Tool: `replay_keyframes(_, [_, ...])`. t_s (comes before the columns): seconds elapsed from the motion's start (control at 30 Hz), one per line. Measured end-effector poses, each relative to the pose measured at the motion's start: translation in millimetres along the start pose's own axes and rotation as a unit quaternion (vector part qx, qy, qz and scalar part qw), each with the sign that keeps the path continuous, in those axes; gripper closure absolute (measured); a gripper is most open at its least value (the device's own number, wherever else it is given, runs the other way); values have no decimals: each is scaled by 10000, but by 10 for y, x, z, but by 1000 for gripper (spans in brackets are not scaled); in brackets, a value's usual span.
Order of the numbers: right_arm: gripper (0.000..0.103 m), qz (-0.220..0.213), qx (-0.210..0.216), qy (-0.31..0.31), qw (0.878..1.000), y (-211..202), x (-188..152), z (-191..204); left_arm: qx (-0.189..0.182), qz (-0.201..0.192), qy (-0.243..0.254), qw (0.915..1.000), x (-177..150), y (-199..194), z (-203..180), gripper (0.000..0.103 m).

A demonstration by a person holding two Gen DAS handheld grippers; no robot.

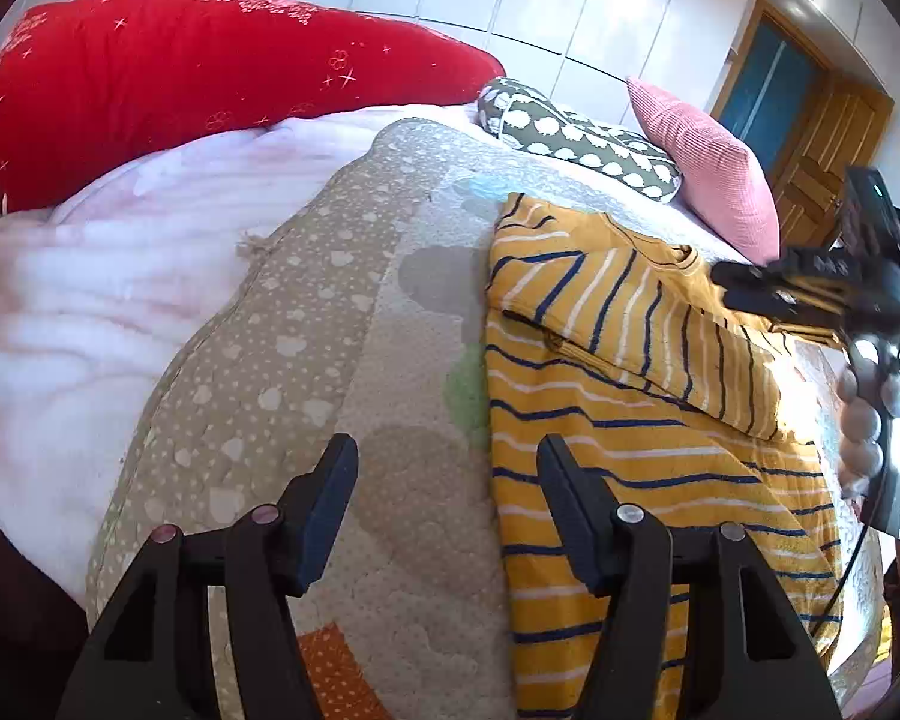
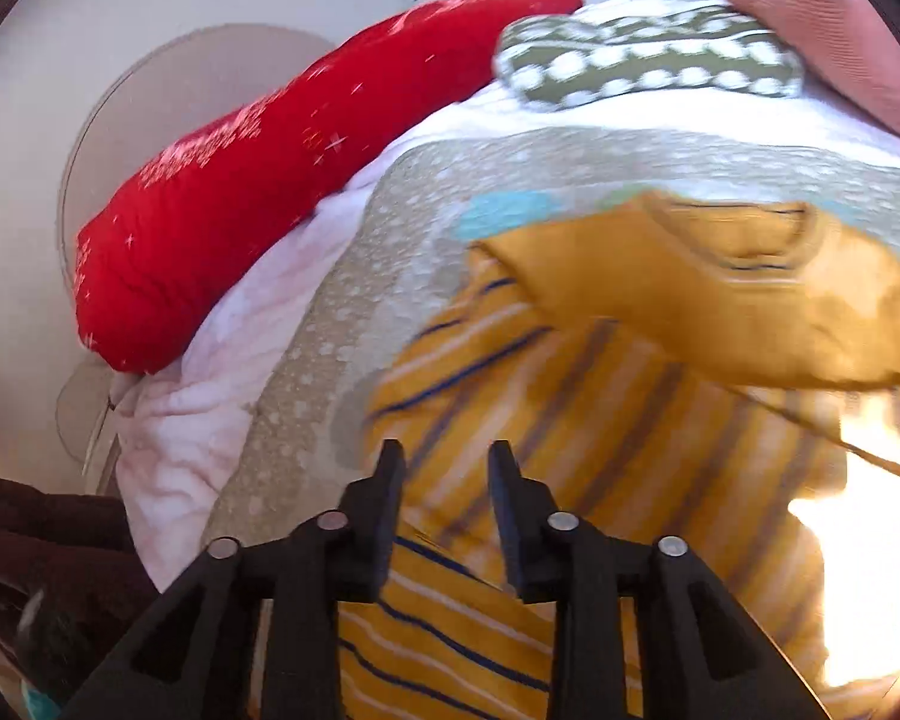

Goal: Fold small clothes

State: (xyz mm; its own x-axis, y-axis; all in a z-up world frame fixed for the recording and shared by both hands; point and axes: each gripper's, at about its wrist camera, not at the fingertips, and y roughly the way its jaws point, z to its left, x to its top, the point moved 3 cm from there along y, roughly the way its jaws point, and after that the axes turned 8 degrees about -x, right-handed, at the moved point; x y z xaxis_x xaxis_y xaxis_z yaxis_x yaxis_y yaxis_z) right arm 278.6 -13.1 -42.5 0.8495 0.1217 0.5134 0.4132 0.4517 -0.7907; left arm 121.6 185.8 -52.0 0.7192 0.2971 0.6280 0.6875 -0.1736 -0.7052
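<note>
We've got the shirt (image 1: 642, 420) lying on the quilt (image 1: 390, 330), which is on the bed. Blanket (image 1: 90, 312) sits left of the quilt, long cushion (image 1: 198, 78) behind it. Two pillows (image 1: 576, 138) are lined up behind the shirt, right one (image 1: 708, 174) leaning up.

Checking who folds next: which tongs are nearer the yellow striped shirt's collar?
Right. The right tongs hover at the collar of the yellow striped shirt; the left tongs sit back at its left edge near the hem.
</note>
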Motion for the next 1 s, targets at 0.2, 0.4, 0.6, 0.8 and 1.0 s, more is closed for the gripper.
replay_keyframes(0.2, [56, -342, -1361, 1024, 9848, -872, -339, -1759, -288, 150, 530, 9981, 437, 327, -529, 40])
replay_keyframes(0.4, [56, -326, -858, 1543, 9838, -853, -514, -2251, -526, 457, 938, 9932, 830, 1095, -1068, 39])
replay_keyframes(0.6, [56, -347, -582, 1346, 9886, -657, -554, -1972, -494, 1066, 1620, 9798, 1228, 1804, -1379, 37])
replay_keyframes(0.8, [75, -224, -735, 1008, 9919, -466, -565, -1814, 31, 1708, 1862, 9676, 1268, 2375, -1463, 92])
replay_keyframes(1.0, [98, -575, -888, 607, 9925, -746, -473, -1663, 53, 1350, 1696, 9762, 1290, 2154, -1418, 97])
